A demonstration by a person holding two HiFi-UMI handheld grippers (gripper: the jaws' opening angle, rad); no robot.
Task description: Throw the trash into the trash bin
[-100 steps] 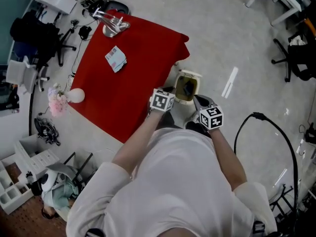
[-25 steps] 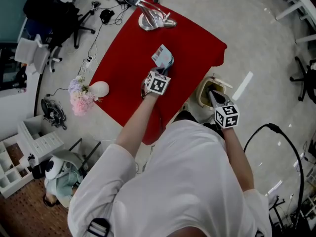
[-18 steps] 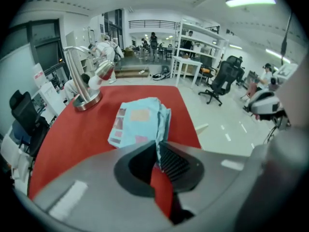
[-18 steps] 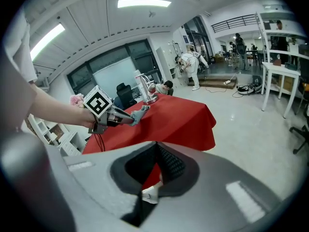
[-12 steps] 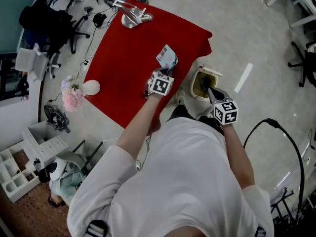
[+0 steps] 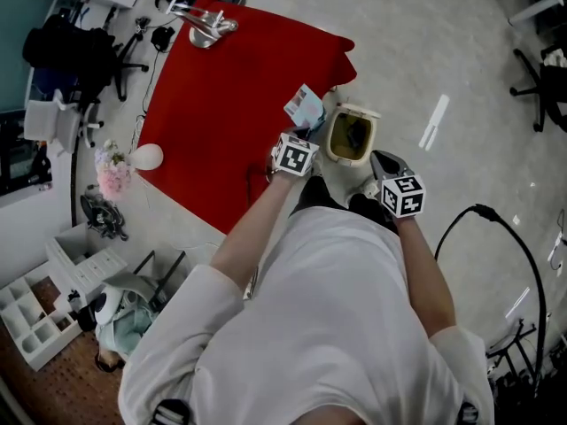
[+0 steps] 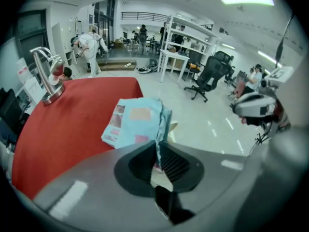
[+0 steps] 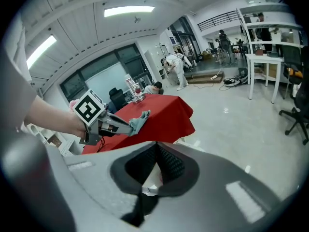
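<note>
Surface: a table under a red cloth [image 6: 226,104], with a metal tap-shaped fixture [image 6: 202,30] at its far corner. The table stands on a glossy grey floor [image 6: 425,51]. White shelving [image 7: 181,47] and a black office chair [image 7: 210,74] stand further off in the open room.

A beige trash bin [image 6: 354,110] stands on the floor just beside the table's near corner, its top open and its inside dark.

The trash [image 7: 137,122] is a flat, light blue packet with pink and pale printed panels, creased and slightly folded. It rises from the left gripper [image 7: 157,151], whose jaws are clamped on its lower edge. In the head view the packet sits at the table's edge, just left of the bin's rim.

The right gripper [image 8: 155,151] has its jaws together with nothing between them, on the near right side of the bin.
</note>
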